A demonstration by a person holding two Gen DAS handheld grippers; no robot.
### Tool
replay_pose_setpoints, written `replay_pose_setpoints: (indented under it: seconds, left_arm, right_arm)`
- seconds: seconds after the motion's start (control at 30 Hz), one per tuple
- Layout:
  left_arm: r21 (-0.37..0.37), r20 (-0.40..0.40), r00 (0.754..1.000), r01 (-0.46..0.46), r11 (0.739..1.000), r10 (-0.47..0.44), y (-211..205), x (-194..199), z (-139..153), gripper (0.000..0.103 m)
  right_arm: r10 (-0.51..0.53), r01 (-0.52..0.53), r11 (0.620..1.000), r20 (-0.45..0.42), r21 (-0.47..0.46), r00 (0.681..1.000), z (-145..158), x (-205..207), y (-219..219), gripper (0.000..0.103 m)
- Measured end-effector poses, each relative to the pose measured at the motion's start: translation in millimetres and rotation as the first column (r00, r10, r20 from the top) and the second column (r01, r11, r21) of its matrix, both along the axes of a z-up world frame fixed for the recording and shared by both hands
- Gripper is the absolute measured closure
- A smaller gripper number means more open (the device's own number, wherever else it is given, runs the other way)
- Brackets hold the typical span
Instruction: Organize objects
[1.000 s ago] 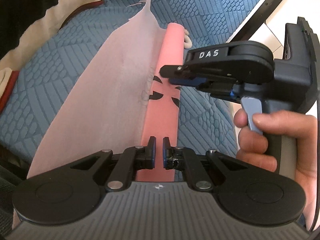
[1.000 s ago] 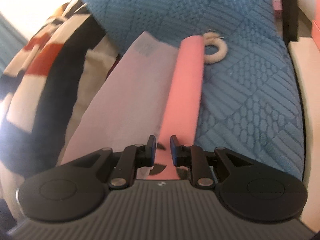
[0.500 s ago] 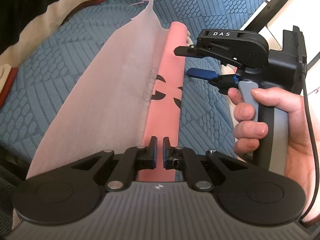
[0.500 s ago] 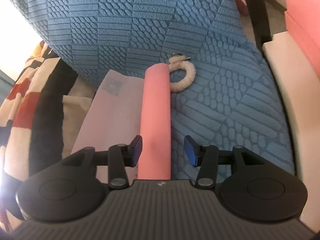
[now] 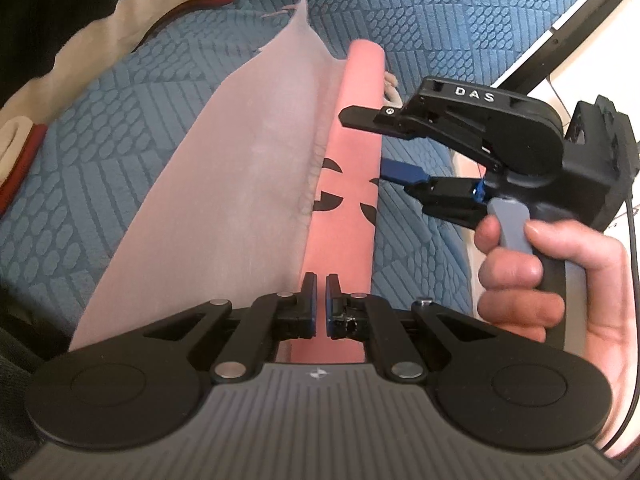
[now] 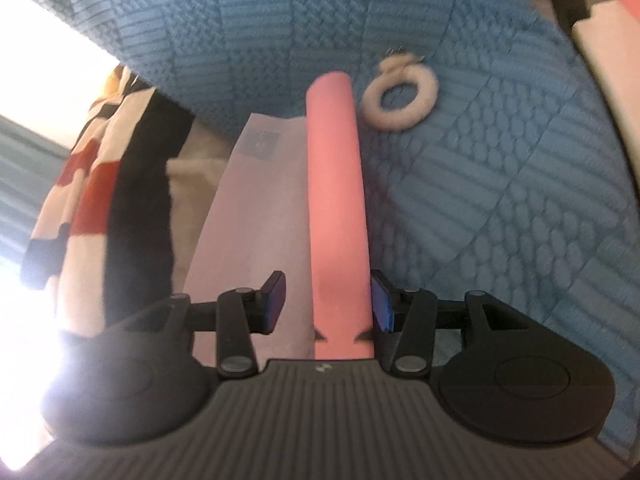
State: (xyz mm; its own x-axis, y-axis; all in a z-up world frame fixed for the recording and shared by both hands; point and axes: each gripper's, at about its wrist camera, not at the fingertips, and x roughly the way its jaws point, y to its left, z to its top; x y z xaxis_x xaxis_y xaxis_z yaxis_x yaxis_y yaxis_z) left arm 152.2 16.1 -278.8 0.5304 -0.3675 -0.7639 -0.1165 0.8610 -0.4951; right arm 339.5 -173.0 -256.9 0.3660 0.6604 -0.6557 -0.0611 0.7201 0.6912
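A pink roll (image 5: 352, 160) with black marks lies lengthwise on the blue quilted cover (image 5: 440, 8). A pale pink sheet (image 5: 224, 200) spreads from its left side. My left gripper (image 5: 319, 304) is shut on the roll's near end, only a thin slit between its pads. My right gripper (image 5: 364, 140), held by a hand, reaches in from the right at mid-roll. In the right wrist view the right gripper (image 6: 328, 304) straddles the roll (image 6: 336, 184). Its jaws are closing: the right pad is at the roll's side, the left pad stands apart.
A white fluffy ring (image 6: 400, 96) lies just right of the roll's far end. A black, red and cream blanket (image 6: 100, 184) is bunched along the left. A black frame bar (image 5: 560, 28) and a pale ledge border the cover on the right.
The right gripper went from nearly shut at the roll to wide apart, and the roll now sits between its jaws. It also shifted and rolled slightly. The left gripper stayed put.
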Motion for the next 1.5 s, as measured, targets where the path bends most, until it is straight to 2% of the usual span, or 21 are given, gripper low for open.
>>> replay_pose_setpoints:
  seconds: [0.03, 0.2, 0.3, 0.5, 0.7, 0.87, 1.0, 1.5]
  left_arm:
    - [-0.002, 0.0, 1.0, -0.002, 1.0, 0.002, 1, 1, 0, 0.096]
    - [-0.004, -0.003, 1.0, -0.016, 1.0, 0.016, 5, 2, -2, 0.096]
    - [-0.001, -0.004, 1.0, -0.026, 1.0, 0.026, 6, 2, -2, 0.096]
    - [0.002, 0.024, 0.999, -0.027, 1.0, 0.027, 7, -2, 3, 0.096]
    - [0.007, 0.089, 0.996, 0.012, 1.0, -0.012, -1, -8, 14, 0.095]
    - [0.032, 0.107, 0.993, 0.04, 0.999, -0.044, -10, -12, 18, 0.078]
    - [0.037, 0.126, 0.989, 0.073, 0.997, -0.077, -19, -15, 20, 0.073]
    - [0.219, 0.106, 0.971, 0.187, 0.958, -0.213, -70, -23, 11, 0.071]
  right_arm:
    - [0.025, -0.025, 1.0, -0.007, -0.001, 1.0, 0, -1, 3, 0.061]
    - [0.122, -0.121, 0.99, 0.008, -0.071, 0.993, 2, -8, 19, 0.089]
    - [0.134, -0.13, 0.987, 0.032, -0.095, 0.99, 5, -11, 22, 0.094]
    - [0.134, -0.126, 0.985, 0.057, -0.12, 0.989, 10, -14, 23, 0.096]
    - [0.141, -0.131, 0.982, 0.071, -0.133, 0.987, 13, -19, 20, 0.096]
    - [0.134, -0.124, 0.983, 0.067, -0.139, 0.989, 14, -24, 18, 0.096]
    - [0.11, -0.102, 0.987, 0.057, -0.128, 0.992, 14, -29, 11, 0.096]
    - [0.096, -0.084, 0.982, 0.068, -0.167, 0.993, 21, -49, -10, 0.096]
